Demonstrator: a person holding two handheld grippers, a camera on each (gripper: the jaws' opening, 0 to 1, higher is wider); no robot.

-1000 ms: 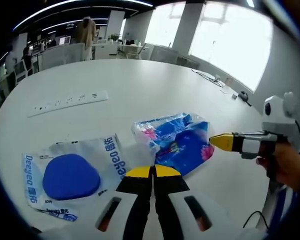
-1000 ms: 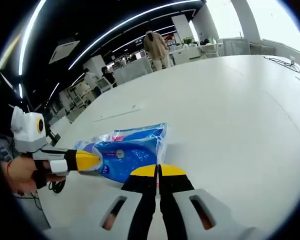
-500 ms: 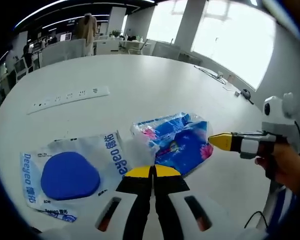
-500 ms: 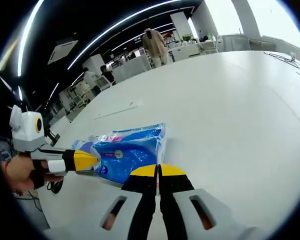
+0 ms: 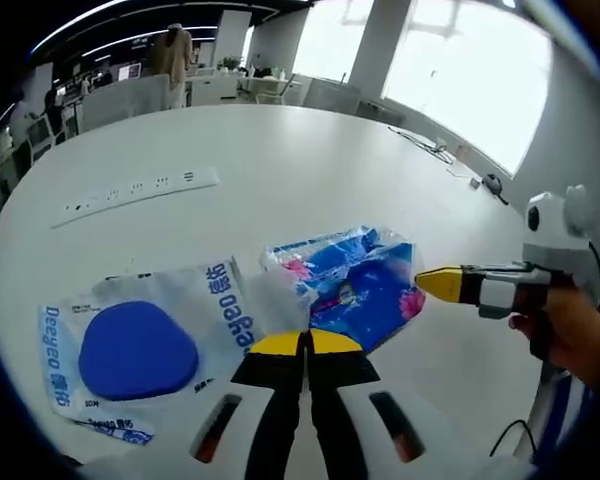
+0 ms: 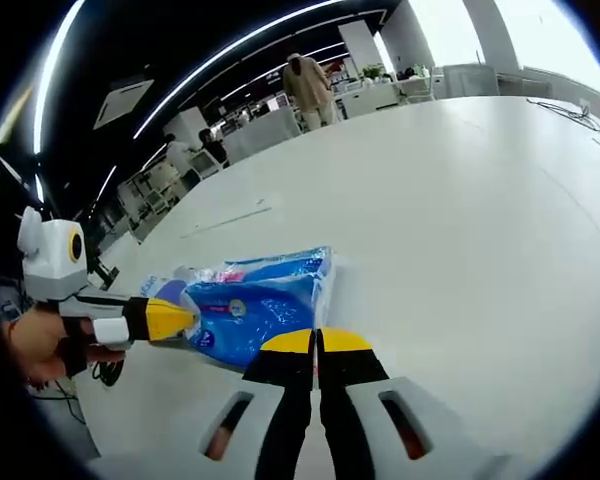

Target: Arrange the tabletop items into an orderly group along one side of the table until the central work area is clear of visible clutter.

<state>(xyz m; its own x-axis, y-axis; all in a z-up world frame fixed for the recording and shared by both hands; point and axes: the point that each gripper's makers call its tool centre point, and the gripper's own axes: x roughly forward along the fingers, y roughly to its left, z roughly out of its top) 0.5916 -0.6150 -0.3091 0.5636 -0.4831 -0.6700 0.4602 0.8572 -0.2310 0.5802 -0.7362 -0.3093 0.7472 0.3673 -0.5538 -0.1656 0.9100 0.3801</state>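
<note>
Closed left gripper [image 5: 307, 343] at table [image 5: 280, 170] edge.

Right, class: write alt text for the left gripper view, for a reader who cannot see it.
A shut hand-held gripper with yellow tips points across a white table at a blue patterned packet, with a clear bag holding a blue pad lying to its left. From the right, a second hand-held gripper, held in a person's hand, reaches toward the packet.
</note>
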